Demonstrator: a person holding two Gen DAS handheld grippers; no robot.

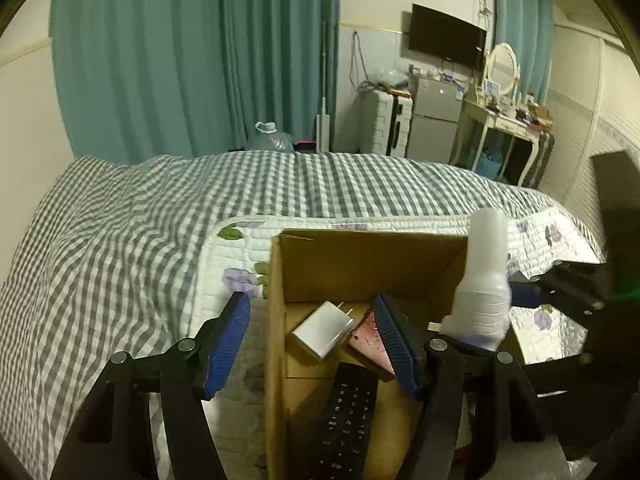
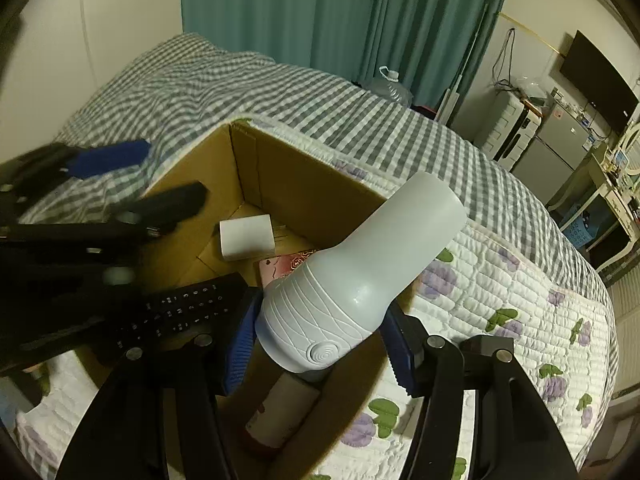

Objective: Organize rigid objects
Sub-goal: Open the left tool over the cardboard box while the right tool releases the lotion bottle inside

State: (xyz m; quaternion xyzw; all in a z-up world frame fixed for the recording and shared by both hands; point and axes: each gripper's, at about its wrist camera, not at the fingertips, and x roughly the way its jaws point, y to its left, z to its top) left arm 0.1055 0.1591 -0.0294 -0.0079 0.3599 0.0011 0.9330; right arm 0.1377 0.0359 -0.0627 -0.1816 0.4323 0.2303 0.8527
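Note:
An open cardboard box (image 1: 360, 256) (image 2: 304, 184) stands on the bed. Inside lie a white charger (image 1: 322, 330) (image 2: 246, 240), a black remote (image 1: 348, 420) (image 2: 180, 312), a pink item (image 1: 368, 340) (image 2: 288, 266) and a cylindrical tube (image 2: 280, 412). My right gripper (image 2: 320, 348) is shut on a white device (image 2: 360, 276) (image 1: 482, 284), held tilted over the box's right side. My left gripper (image 1: 312, 340) is open and empty, straddling the box's left wall; it shows in the right wrist view (image 2: 132, 176).
The box sits on a white floral quilt (image 2: 500, 300) (image 1: 228, 264) over a grey checked bedspread (image 1: 120, 240). Teal curtains, a suitcase (image 1: 386, 124), a small fridge and a dressing table stand beyond the bed.

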